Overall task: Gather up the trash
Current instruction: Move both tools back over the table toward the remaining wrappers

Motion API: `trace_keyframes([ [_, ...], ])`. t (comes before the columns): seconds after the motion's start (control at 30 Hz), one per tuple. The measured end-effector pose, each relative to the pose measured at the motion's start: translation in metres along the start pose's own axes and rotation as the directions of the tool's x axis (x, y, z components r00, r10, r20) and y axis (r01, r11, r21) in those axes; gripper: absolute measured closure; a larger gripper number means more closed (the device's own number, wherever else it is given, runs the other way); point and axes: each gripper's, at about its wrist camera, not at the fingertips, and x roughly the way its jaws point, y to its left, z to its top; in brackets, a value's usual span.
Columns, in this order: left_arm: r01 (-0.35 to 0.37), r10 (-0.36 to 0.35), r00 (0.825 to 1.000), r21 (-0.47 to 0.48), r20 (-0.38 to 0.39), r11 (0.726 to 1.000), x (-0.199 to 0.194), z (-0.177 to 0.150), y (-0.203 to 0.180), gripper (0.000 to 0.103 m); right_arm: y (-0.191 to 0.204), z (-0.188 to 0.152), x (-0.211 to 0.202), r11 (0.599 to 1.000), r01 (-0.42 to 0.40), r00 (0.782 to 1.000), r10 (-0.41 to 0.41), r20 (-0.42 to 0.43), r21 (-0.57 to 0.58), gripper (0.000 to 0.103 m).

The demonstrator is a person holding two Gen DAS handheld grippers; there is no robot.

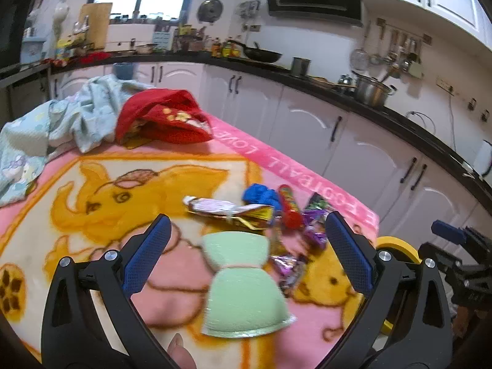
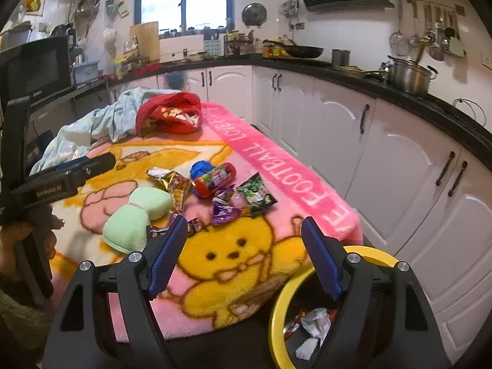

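**Trash pile ahead, both tongs open and empty**

The left tongs (image 1: 247, 255) are spread wide with nothing between them. A green sponge (image 1: 243, 289) lies directly between the fingers at lower centre of the left view, its long axis running away from the camera. The wrappers (image 1: 233, 212) lie just beyond it, mid-frame, on the pink blanket (image 1: 92, 276).

The right tongs (image 2: 244, 255) are equally wide and empty, poised over the blanket's near edge. In the right view the wrappers (image 2: 229, 203) sit just above the fingertips, slightly left of centre. The yellow bin (image 2: 278, 307) is at lower right, partly behind the right finger, already holding some trash.

The right tongs look nearer both the purple wrapper (image 2: 224, 210) and the bin.
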Motion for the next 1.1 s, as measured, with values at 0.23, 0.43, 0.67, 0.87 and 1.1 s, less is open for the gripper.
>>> trace_keyframes([
  [0.23,-0.028,0.027,0.999,-0.044,-0.023,0.999,0.012,0.005,0.022,0.011,0.014,0.009,0.028,0.999,-0.023,1.0,0.023,-0.014,-0.034,0.029],
  [0.43,-0.03,0.023,0.997,-0.094,-0.071,0.995,0.032,0.009,0.036,0.011,0.024,0.014,0.055,0.998,-0.032,0.999,0.029,-0.037,-0.059,0.033],
  [0.67,-0.005,-0.022,0.988,-0.176,-0.15,0.984,0.065,0.015,0.049,0.028,0.028,0.013,0.092,0.997,-0.04,0.995,0.033,-0.092,-0.071,0.042],
  [0.87,0.004,-0.062,0.972,-0.25,-0.225,0.968,0.098,0.018,0.06,0.039,0.028,0.01,0.118,0.996,-0.046,0.989,0.034,-0.141,-0.08,0.05],
  [1.1,0.013,-0.122,0.952,-0.362,-0.282,0.932,0.124,0.022,0.075,0.039,0.027,0.012,0.145,0.996,-0.054,0.981,0.041,-0.188,-0.065,0.056],
])
